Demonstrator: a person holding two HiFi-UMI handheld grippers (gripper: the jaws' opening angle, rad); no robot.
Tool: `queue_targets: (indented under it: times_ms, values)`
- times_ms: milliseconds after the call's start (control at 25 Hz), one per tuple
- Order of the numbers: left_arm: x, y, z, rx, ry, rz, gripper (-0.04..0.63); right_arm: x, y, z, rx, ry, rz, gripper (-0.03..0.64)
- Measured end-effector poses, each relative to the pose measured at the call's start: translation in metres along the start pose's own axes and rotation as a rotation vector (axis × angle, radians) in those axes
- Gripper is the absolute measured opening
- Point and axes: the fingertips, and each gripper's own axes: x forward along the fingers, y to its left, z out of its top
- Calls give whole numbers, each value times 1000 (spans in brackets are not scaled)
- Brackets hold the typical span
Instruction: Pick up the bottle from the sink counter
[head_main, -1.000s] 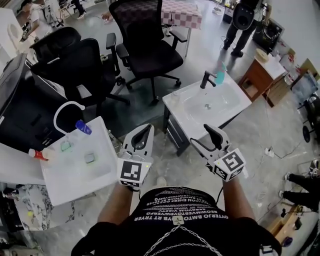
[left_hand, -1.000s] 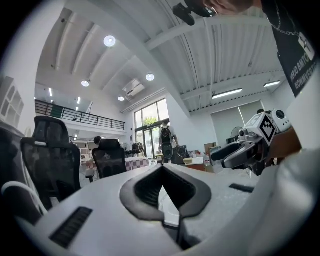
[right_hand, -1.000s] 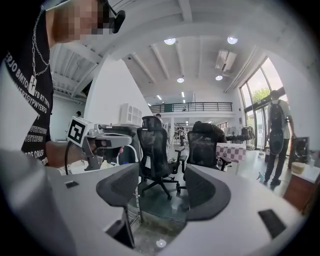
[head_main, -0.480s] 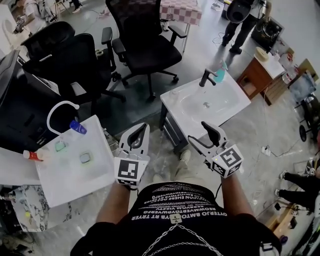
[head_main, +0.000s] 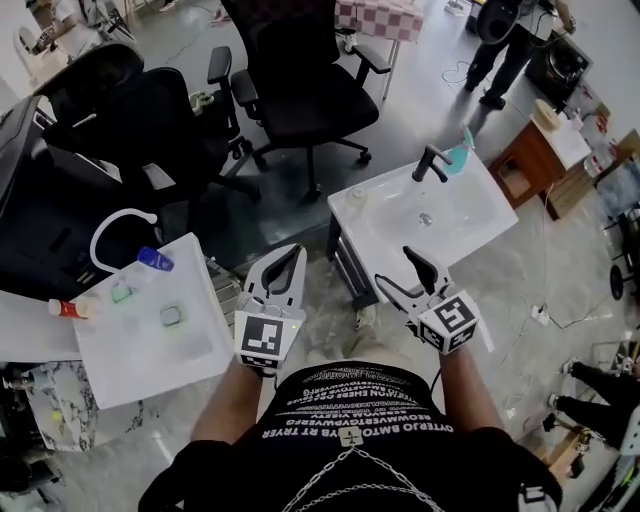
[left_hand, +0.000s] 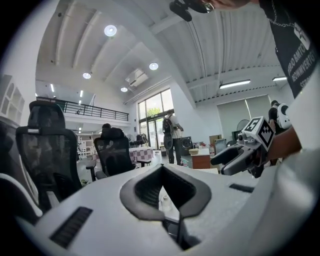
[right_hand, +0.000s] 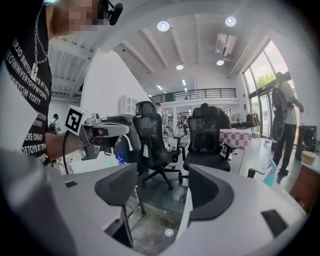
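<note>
A white sink counter (head_main: 470, 215) with a black faucet (head_main: 432, 161) stands ahead on the right. A teal spray bottle (head_main: 461, 154) stands at its far edge, also seen as the teal bottle (right_hand: 271, 173). A small pale bottle-like thing (head_main: 357, 196) sits on its near left corner. My right gripper (head_main: 397, 270) hovers short of this counter, jaws opening with nothing between them. My left gripper (head_main: 297, 250) is shut and empty, held over the floor. A second white counter (head_main: 120, 360) at left carries a blue bottle (head_main: 153, 258) and a red-capped bottle (head_main: 66, 308).
Black office chairs (head_main: 300, 85) stand beyond both counters. A wooden cabinet (head_main: 540, 150) sits right of the sink counter. A person (head_main: 500, 40) stands at the far right. Cables lie on the floor (head_main: 545, 315). A dark desk edge (head_main: 30, 200) is at far left.
The view has drifted slightly, so the sink counter sits a bit further right. Both grippers stay in front of the body. The right jaws stand a little wider.
</note>
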Motion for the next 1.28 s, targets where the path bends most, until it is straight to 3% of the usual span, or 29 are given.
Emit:
queue_targets:
  times_ms: [440, 880, 1280]
  values:
    - [88, 42, -8, -18, 20, 100, 6, 91, -89, -25, -8, 76, 79, 305]
    - [169, 44, -59, -70, 148, 151, 6, 184, -172, -102, 17, 187, 172, 319]
    - [194, 67, -104, -97, 240, 253, 5, 271, -207, -184, -33, 267, 255, 339]
